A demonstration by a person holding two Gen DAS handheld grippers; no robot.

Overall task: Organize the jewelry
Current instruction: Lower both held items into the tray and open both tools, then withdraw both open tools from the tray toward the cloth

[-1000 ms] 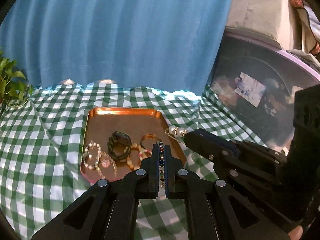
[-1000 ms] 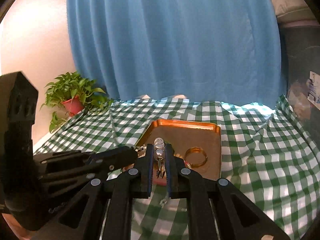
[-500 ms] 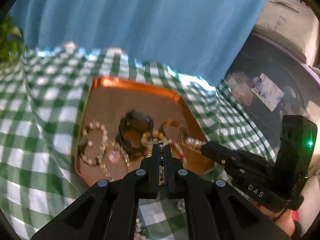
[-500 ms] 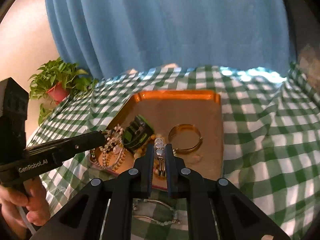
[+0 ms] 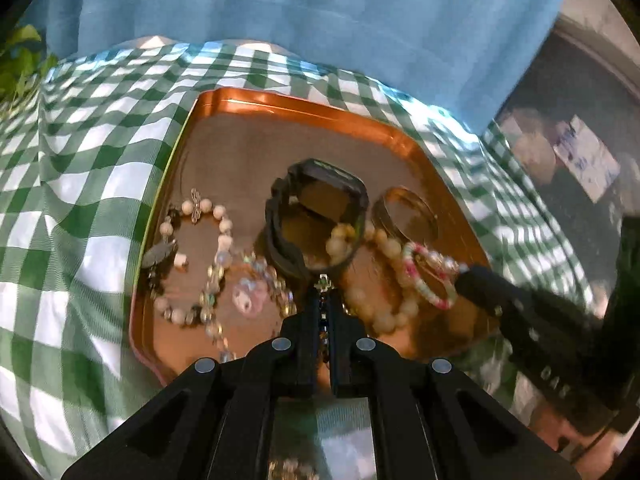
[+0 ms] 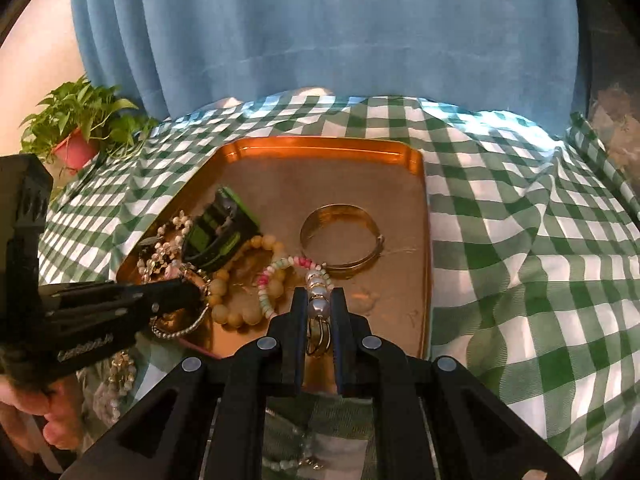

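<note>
A copper tray (image 5: 256,100) (image 6: 416,216) on the green checked cloth holds a black watch (image 5: 316,216) (image 6: 218,232), a gold bangle (image 5: 408,214) (image 6: 340,242), a cream bead bracelet (image 6: 236,292), a pink and white bead bracelet (image 5: 428,276) (image 6: 276,280) and pale bead bracelets (image 5: 196,264). My left gripper (image 5: 323,300) is shut on a dark beaded chain (image 5: 322,284) over the tray's near edge. My right gripper (image 6: 319,304) is shut on a pearl bracelet (image 6: 318,292) over the tray's near right part.
More jewelry lies on the cloth near the tray's front edge (image 6: 120,376) (image 6: 296,460). A potted plant (image 6: 80,128) stands far left. A blue curtain (image 6: 320,32) hangs behind. A dark glass object (image 5: 580,160) stands at the right.
Both grippers have moved forward and down over the tray with their bracelets still held; the tray and its jewelry appear much closer.
</note>
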